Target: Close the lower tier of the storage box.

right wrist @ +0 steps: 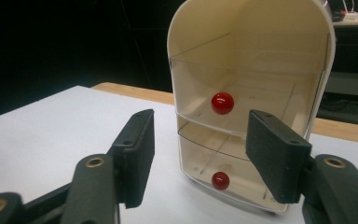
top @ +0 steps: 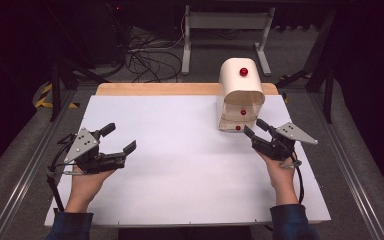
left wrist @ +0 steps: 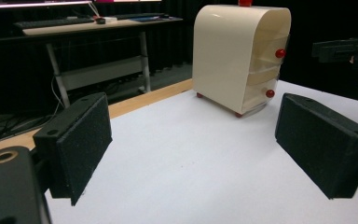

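Note:
A cream drawer cabinet (top: 240, 92) with an arched top and a red ball on top stands at the back right of the white table (top: 180, 165). It has two clear drawers, each with a red knob: the upper knob (right wrist: 222, 103) and the lower knob (right wrist: 220, 180). Both drawers look closed. My right gripper (top: 256, 127) is open, just in front of the cabinet's lower drawer (right wrist: 228, 170), jaws on either side of the knobs' line but apart from them. My left gripper (top: 120, 138) is open and empty at the table's left, aimed towards the cabinet (left wrist: 240, 56).
A wooden strip (top: 155, 89) runs along the table's far edge. Behind it are a desk frame (top: 225, 30) and floor cables (top: 150, 57). Metal rails (top: 27, 155) flank the table. The right gripper (left wrist: 345, 49) shows at the edge of the left gripper view.

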A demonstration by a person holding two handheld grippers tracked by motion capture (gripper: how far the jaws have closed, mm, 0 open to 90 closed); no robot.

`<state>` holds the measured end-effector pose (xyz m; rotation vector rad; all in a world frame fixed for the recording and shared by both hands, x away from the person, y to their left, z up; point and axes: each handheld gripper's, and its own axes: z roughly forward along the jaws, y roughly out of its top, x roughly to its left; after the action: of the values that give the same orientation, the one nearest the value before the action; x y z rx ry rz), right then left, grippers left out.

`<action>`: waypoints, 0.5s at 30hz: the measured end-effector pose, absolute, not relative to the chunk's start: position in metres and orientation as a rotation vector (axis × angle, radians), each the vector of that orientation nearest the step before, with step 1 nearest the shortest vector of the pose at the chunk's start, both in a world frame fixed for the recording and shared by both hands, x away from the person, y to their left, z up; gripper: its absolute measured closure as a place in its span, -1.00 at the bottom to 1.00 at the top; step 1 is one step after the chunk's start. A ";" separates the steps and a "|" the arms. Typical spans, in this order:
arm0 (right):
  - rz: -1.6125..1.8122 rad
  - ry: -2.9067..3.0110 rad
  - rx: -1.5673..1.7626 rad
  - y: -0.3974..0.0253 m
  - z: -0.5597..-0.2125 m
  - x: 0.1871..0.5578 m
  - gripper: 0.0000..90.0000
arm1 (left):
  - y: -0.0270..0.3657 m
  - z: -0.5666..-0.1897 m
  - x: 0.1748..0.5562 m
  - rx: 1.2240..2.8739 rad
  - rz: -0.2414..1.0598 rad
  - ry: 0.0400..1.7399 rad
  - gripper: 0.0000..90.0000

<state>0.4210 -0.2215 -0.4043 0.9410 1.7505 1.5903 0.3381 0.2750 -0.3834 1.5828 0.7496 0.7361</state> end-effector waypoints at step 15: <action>1.669 1.725 0.921 -0.231 -0.394 0.410 -0.35 | 0.272 -0.386 0.340 1.596 0.728 0.754 -0.74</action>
<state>0.4102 -0.2314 -0.3935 0.9208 1.7246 1.6685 0.3399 0.2724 -0.3856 1.5965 0.7537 0.7278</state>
